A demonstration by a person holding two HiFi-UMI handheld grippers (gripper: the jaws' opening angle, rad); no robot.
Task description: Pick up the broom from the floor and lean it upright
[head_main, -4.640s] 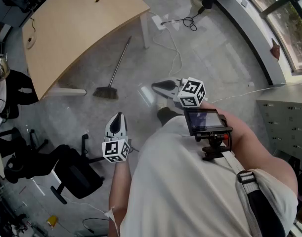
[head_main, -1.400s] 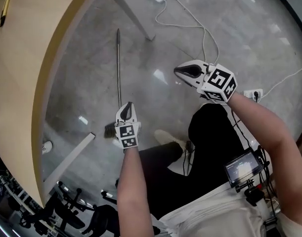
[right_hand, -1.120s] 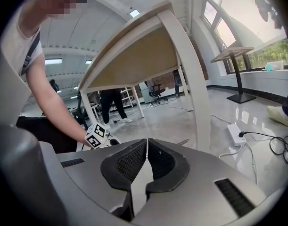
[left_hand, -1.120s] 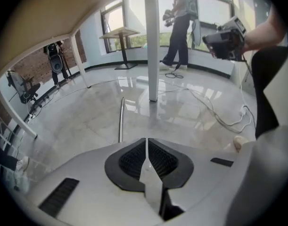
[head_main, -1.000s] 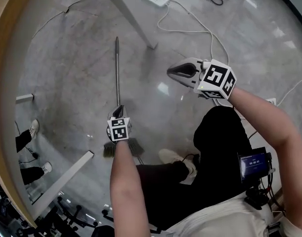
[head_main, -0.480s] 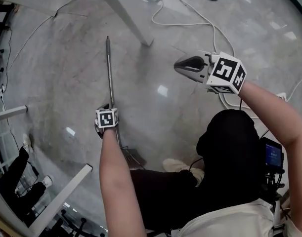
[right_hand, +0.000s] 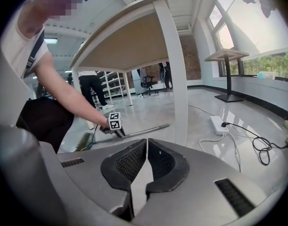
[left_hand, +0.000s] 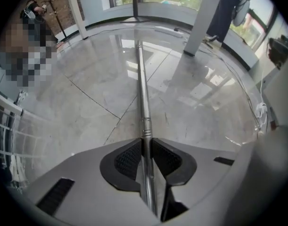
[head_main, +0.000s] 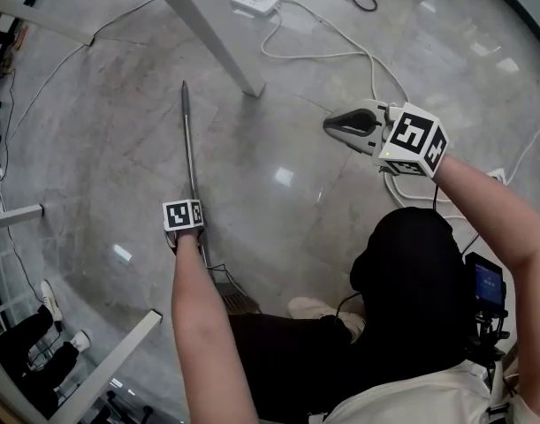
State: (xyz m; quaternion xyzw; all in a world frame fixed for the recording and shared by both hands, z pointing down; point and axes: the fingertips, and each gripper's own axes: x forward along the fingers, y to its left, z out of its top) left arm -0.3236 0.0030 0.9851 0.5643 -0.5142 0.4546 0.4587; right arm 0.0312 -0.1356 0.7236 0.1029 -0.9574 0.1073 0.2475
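Broom (head_main: 189, 140) head partly behind left forearm (head_main: 197, 316)

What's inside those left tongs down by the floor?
The broom's metal handle runs between the left tongs, whose jaws are closing on it. The stretch under the tongs' body is covered.

The broom handle (left_hand: 142, 88) is shiny metal, the floor (head_main: 323, 175) glossy (polished, stone-like).

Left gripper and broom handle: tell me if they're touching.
Touching. In the left gripper view the broom handle runs between the closing fingers of the left gripper, both pressed against it.
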